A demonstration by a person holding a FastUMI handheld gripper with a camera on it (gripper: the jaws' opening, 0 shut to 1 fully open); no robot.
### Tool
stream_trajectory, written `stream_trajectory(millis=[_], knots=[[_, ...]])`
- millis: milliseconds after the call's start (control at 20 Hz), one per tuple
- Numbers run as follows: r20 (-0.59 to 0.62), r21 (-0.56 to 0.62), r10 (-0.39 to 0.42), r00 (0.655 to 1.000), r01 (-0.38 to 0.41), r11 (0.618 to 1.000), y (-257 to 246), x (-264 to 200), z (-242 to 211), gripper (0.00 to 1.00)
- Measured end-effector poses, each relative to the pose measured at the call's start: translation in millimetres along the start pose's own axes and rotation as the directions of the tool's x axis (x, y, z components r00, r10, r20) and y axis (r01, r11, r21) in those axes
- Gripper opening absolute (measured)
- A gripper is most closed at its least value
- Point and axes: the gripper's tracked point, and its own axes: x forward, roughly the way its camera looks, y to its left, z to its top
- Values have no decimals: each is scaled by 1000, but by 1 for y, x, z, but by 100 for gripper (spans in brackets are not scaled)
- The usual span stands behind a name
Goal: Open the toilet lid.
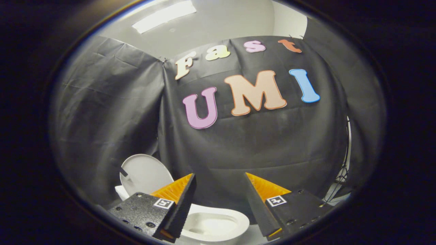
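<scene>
A white toilet (218, 226) stands below and just ahead of my fingers, its bowl showing between them. Its white lid (144, 173) is raised upright, leaning back against the black cloth wall behind the left finger, with a small dark tab on its left rim. My gripper (219, 178) is open, held above the bowl, with nothing between its fingers; it touches neither lid nor seat.
Black cloth (259, 143) hangs close behind the toilet and wraps round to the left. A thin metal stand (344, 173) shows at the right past the cloth's edge. A grey ceiling with a light strip (163, 15) is overhead.
</scene>
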Motion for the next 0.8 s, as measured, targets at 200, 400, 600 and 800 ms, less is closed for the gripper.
stream_trajectory(millis=[200,400,600,800], knots=[[-27,42,-18,999,19,999,-30,-15,-18,84],[-51,97,-38,998,43,994,-58,-28,-37,84],[-67,133,-75,995,83,988,-90,-46,-51,82],[-89,137,-114,989,126,983,-117,-61,-60,81]])
